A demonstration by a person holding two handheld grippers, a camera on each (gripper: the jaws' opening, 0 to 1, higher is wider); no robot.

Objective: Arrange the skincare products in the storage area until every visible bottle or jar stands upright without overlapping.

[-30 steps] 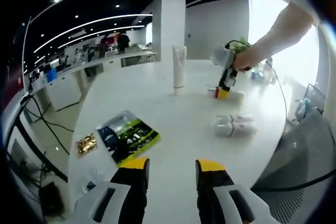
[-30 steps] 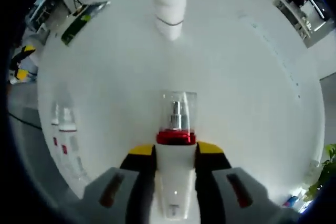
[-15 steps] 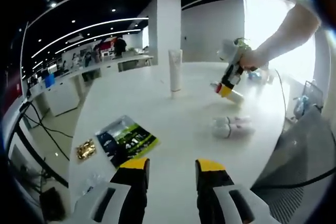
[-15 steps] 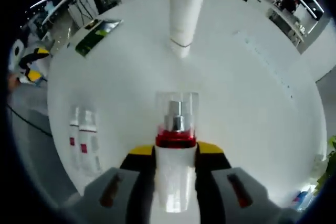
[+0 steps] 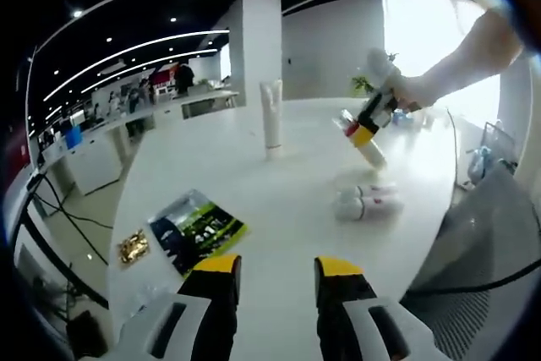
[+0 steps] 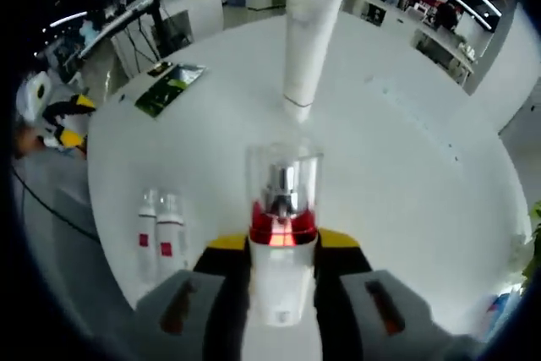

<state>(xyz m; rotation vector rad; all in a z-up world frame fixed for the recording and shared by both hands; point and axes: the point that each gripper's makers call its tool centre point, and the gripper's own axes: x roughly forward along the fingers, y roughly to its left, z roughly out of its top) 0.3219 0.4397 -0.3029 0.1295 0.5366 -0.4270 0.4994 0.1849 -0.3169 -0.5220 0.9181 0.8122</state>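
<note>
Your right gripper (image 6: 283,251) clamps a red-collared white pump bottle (image 6: 282,234), lifted; beyond, one tall white tube (image 6: 307,40) stands, two small white bottles (image 6: 161,234) lie flat; left gripper (image 5: 275,272) open, empty.

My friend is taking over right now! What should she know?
Right hand-held gripper: shut on the white pump bottle with red collar and clear cap, held tilted above the round white table.
Left hand-held gripper: open, empty, low over the table's near edge.
Tall white tube: already upright on its cap.
Two small white bottles with red labels: lying side by side.
Left to do: set the pump bottle upright, then stand both small bottles apart.
</note>
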